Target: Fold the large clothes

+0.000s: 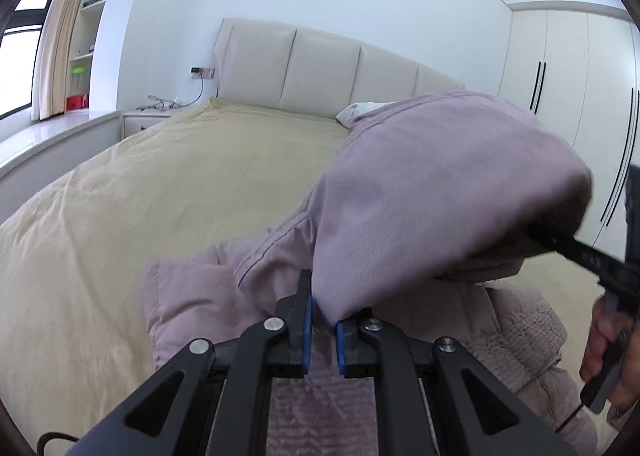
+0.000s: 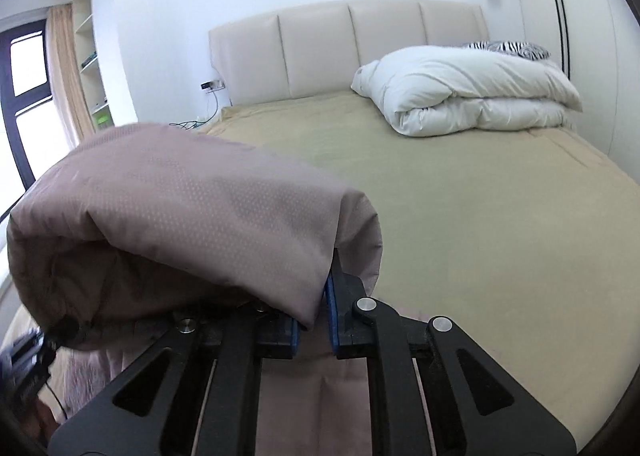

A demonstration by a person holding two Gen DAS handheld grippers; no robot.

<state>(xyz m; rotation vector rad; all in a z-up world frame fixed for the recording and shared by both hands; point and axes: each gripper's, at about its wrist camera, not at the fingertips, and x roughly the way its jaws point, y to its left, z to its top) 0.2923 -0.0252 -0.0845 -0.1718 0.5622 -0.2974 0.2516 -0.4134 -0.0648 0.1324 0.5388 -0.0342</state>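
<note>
Mauve padded jacket (image 1: 432, 184) takes centre stage, half lifted off the tan bed (image 1: 140, 184). Left gripper (image 1: 322, 330) has its jaws clamped on a fold of the smooth lining, the fabric rising from between the blue pads and ballooning up and to the right of them. Right gripper (image 2: 313, 322) is clenched on another edge of the same lining, which drapes up and over to the left of its jaws. Below both sets of jaws the quilted part of the jacket lies on the bed. A hand (image 1: 612, 352) grips the right tool's handle at the far right. Beyond the right jaws sits a folded white duvet (image 2: 468, 92), well apart, against the headboard (image 2: 320, 52).
</note>
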